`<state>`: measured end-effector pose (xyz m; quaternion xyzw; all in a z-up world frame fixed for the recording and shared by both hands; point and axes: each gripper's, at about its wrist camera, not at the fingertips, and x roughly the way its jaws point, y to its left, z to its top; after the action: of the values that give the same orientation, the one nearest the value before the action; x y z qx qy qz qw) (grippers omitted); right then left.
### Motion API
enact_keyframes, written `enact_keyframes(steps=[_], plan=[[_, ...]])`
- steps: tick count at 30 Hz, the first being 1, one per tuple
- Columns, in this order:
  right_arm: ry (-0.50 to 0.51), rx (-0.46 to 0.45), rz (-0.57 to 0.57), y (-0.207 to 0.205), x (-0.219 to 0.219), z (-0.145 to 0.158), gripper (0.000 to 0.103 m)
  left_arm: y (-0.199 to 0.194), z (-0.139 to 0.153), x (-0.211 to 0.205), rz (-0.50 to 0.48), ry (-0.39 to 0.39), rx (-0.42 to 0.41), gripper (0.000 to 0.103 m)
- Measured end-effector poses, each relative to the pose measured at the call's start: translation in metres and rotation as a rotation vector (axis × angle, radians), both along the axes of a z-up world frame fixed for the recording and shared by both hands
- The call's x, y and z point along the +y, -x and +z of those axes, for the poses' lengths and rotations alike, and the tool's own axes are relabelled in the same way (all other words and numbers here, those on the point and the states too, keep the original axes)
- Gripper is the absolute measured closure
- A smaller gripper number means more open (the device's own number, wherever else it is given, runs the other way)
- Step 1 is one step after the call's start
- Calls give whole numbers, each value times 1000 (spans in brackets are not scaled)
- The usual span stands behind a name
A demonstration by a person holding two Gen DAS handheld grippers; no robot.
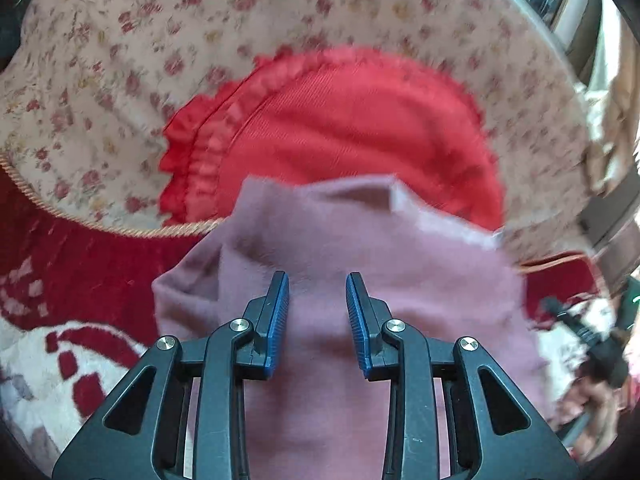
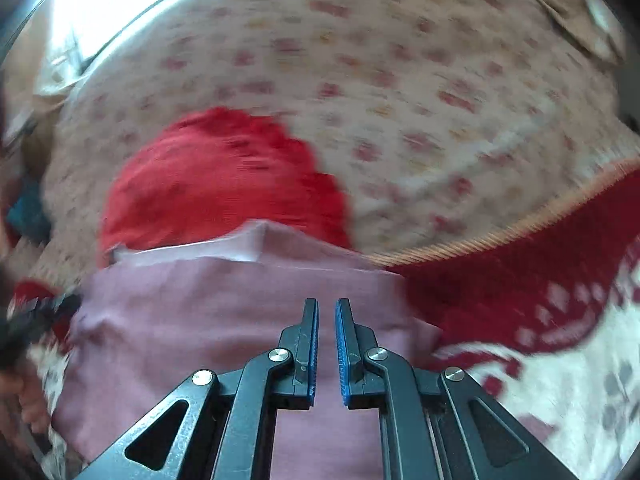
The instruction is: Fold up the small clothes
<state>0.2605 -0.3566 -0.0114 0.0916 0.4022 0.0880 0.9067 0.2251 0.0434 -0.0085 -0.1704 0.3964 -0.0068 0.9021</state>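
The left hand-held gripper (image 1: 317, 284) is seen with its jaws spread apart, nothing grasped between them, above a mauve garment (image 1: 320, 280). The right hand-held gripper (image 2: 327, 310) is nearly closed, a narrow gap being left, and no cloth is seen in it. The mauve garment (image 2: 224, 320) is laid partly over a red garment (image 1: 360, 128) on a floral cushion (image 1: 160, 40). A red patterned rug (image 1: 80, 264) is seen beneath.

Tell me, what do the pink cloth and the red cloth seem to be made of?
The pink cloth looks like soft brushed fleece or flannel, matte with a fuzzy nap. The red cloth looks like woven cotton twill, showing fine diagonal ribs and a gathered frilled edge. Blur leaves both uncertain.
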Motion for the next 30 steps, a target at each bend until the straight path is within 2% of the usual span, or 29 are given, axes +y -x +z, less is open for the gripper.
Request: enact_keyframes(steps=[3,6,7,8,10,11,12,14,18,20,22,25,26,28,30], plan=[[-91,35,-32,-10,-17,-10,96,-2,-10,3,17,4,22,76],[-109,-14,27,-21,-7,-8,96,1,-11,2,18,-13,15,76],[-114,-3,56,-26,-3,-12,96,1,-11,2,20,-22,13,76],[-102,43,78,-32,2,-21,96,2,-12,1,23,-28,11,76],[-50,147,39,-42,3,-43,96,2,-12,2,35,-31,2,76],[-68,164,36,-44,0,-49,96,2,-12,3,40,-30,-2,76],[-111,158,34,-43,-7,-48,96,2,-12,5,48,-32,-4,76],[-121,131,15,-40,-16,-34,96,0,-14,10,71,-29,-8,76],[-180,66,39,-10,-34,2,96,0,-17,19,94,28,-2,76],[-157,74,106,11,-32,7,96,1,-16,17,94,11,-1,76],[-71,107,186,35,-21,3,95,1,-15,14,94,-5,-2,76],[103,218,246,52,-7,-29,95,3,-14,14,94,-1,-9,75],[114,223,251,55,-8,-35,95,5,-13,14,94,8,-14,76],[98,189,219,65,-14,-25,95,18,-6,13,81,3,-34,75],[30,138,162,80,-27,-9,95,43,7,10,46,-22,-69,75]])
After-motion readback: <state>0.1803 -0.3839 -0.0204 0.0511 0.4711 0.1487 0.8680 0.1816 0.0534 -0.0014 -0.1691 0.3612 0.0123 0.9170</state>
